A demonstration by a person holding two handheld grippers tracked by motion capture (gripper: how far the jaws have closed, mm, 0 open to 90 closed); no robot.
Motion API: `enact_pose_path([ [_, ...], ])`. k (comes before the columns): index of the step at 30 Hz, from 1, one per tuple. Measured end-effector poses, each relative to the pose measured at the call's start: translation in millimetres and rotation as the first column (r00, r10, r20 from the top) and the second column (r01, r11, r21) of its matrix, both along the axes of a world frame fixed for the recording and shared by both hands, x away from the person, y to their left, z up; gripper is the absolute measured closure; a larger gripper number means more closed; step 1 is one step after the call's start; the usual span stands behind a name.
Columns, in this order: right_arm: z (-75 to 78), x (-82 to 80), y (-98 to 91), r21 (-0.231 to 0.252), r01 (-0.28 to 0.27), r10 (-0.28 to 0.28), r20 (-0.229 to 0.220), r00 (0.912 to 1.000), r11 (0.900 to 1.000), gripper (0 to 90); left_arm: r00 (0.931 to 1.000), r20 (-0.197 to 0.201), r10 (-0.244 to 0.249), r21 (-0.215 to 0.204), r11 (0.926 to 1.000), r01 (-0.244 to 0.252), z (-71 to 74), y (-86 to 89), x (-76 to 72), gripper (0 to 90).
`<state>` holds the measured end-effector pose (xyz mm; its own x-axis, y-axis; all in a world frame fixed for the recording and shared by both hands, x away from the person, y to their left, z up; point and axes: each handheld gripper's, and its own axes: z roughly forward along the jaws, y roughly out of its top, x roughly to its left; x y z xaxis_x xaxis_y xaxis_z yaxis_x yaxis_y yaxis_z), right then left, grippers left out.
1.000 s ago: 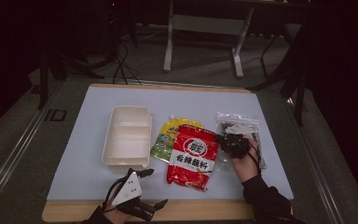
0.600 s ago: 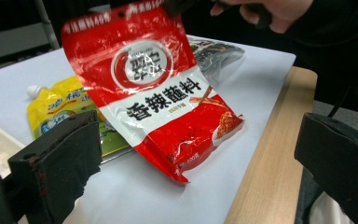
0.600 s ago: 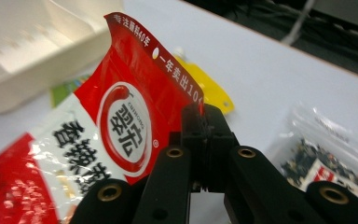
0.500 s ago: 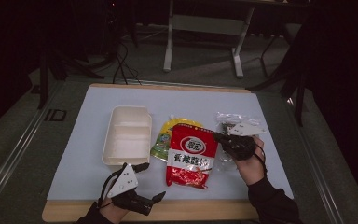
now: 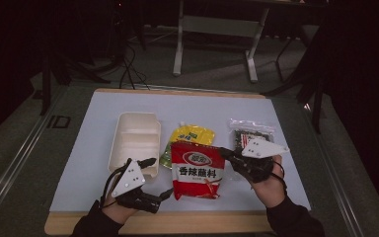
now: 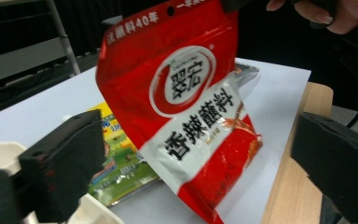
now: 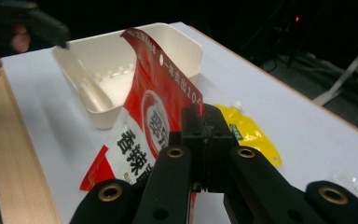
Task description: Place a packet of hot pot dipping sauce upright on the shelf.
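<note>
A red snack packet [image 5: 197, 170] with white lettering hangs tilted, its lower end resting on the white mat. My right gripper [image 5: 224, 153] is shut on its upper right edge; in the right gripper view the jaws [image 7: 200, 116] pinch the red packet [image 7: 151, 100] by that edge. My left gripper [image 5: 159, 177] stands open at the packet's lower left, not touching it. In the left gripper view the red packet [image 6: 186, 102] hangs in front of the wide jaws, and the right hand [image 6: 326, 11] holds it from above.
A white divided tray [image 5: 128, 129] lies to the left of the packet. A yellow-green pouch [image 5: 193, 134] lies flat behind it, and a clear bag with dark contents [image 5: 250, 134] at the right. The wooden table edge [image 5: 177, 223] runs along the front.
The right gripper has risen and drawn left, lifting the red packet's top edge off the mat. The left gripper has risen as well, still open.
</note>
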<state>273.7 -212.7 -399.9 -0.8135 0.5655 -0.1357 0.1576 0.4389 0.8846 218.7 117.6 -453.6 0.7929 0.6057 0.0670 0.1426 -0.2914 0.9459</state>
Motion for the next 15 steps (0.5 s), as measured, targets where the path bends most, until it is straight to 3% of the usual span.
enact_pose_path([
  [3,2.8,-4.4,0.5,0.001,-0.028,0.028,0.003,0.9996,0.9996,89.9,0.9998,-0.017,-0.009,-0.005,0.9999,0.009,5.7,1.1,11.6,7.3],
  [7,6.2,-8.7,0.7,0.0,-0.061,0.061,0.008,0.9981,0.9982,90.0,0.9986,-0.039,-0.035,0.032,0.9988,0.036,9.6,-4.3,27.6,16.8],
  [11,7.9,-11.9,1.2,0.006,-0.077,0.077,0.015,0.9969,0.997,89.9,0.9957,-0.08,-0.046,0.063,0.9967,0.051,8.0,-12.7,42.3,20.9],
  [15,10.9,-14.5,1.8,0.017,-0.096,0.096,0.019,0.9952,0.9952,89.9,0.9919,-0.117,-0.05,0.062,0.9964,0.058,2.8,-17.9,55.2,27.9],
])
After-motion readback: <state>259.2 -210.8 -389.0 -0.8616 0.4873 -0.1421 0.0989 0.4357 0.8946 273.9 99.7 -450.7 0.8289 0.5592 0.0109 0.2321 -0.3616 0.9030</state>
